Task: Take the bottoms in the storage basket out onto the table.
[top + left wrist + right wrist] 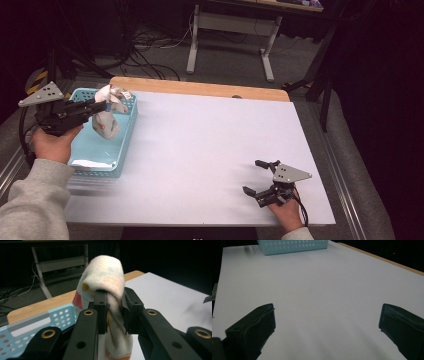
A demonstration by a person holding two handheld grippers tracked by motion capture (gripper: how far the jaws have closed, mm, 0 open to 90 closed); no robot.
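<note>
**Three cameras, one white surface**

The high view looks forward and down over the whole surface (210,150). Each gripper view sits low and close behind its own jaws. All three share the blue basket (100,150) (30,327) (292,246).

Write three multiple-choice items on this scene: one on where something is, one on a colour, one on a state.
1. Where is the sock hanging?
A. over the basket
B. at the table's right edge
C. on the floor

2. What colour is the basket?
A. red
B. light blue
C. black

3. How do the right tongs stand?
A. shut on the sock
B. shut on a cup
C. open, holding nothing

Answers: 1 A, the left tongs grip the sock above the basket; 2 B, its perforated walls are light blue; 3 C, the jaws stand wide apart over bare table.
</note>
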